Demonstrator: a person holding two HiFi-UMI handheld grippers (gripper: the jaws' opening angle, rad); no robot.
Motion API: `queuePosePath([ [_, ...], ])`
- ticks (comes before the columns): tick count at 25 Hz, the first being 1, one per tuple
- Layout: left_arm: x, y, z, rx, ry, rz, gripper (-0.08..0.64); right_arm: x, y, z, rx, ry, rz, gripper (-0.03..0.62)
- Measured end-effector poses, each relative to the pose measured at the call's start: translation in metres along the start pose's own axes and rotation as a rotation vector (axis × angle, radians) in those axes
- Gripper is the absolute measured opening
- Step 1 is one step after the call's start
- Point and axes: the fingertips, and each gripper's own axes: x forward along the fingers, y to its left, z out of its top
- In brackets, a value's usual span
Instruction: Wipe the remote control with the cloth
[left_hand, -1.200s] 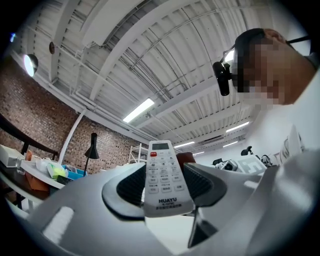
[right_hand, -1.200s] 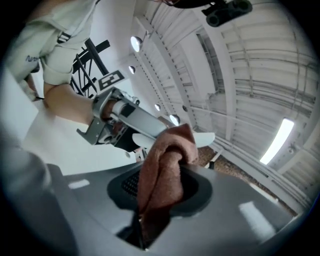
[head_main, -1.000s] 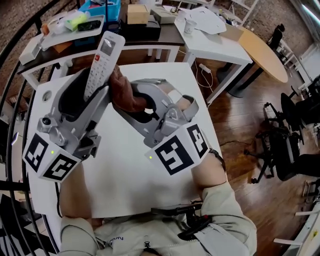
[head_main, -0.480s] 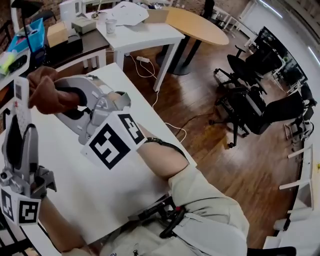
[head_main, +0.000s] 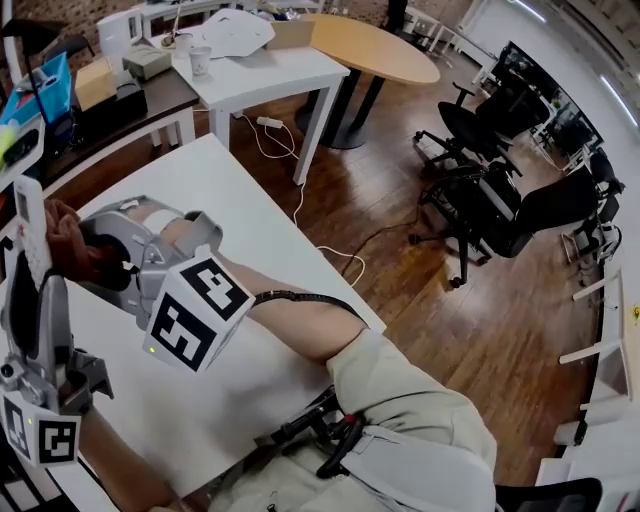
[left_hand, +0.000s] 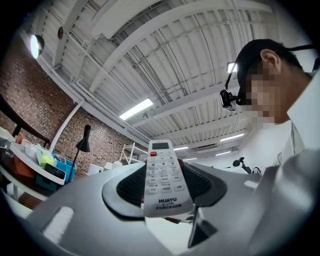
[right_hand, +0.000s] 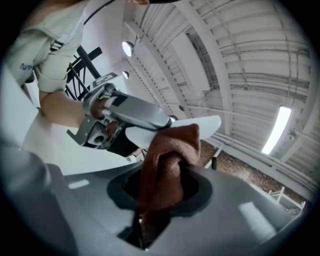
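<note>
While I hold both tools up over the white table, my left gripper is clamped on the long white plastic remote control with small buttons. Its two dark pads squeeze the remote's lower end, so that end is hidden. The rest of the remote points up to twelve o'clock in the left gripper view.

In the head view the remote sits far out at nine o'clock. The picture's edge cuts part of it off there.

My right gripper is pinched tight on the bunched reddish-brown cloth. The cloth's bottom goes down between the jaws, where I cannot see it. Its top pokes out, and in the head view it lies at three o'clock from the remote, right up against it.

In the right gripper view only the plain white back of the remote shows behind the cloth, so the buttons are hidden there. The cloth covers the spot where the two meet, so I cannot tell how much of the remote it touches.
</note>
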Motion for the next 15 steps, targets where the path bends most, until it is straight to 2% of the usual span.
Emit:
queuePosePath([
  [9, -0.003, 0.006, 0.005, -0.023, -0.029, 0.009, 0.244, 0.009, 0.046, 0.004, -0.086, -0.026, 0.17, 0.101],
  [15, -0.005, 0.009, 0.004, -0.023, -0.025, 0.019, 0.244, 0.01, 0.052, 0.002, -0.087, -0.022, 0.201, 0.101],
])
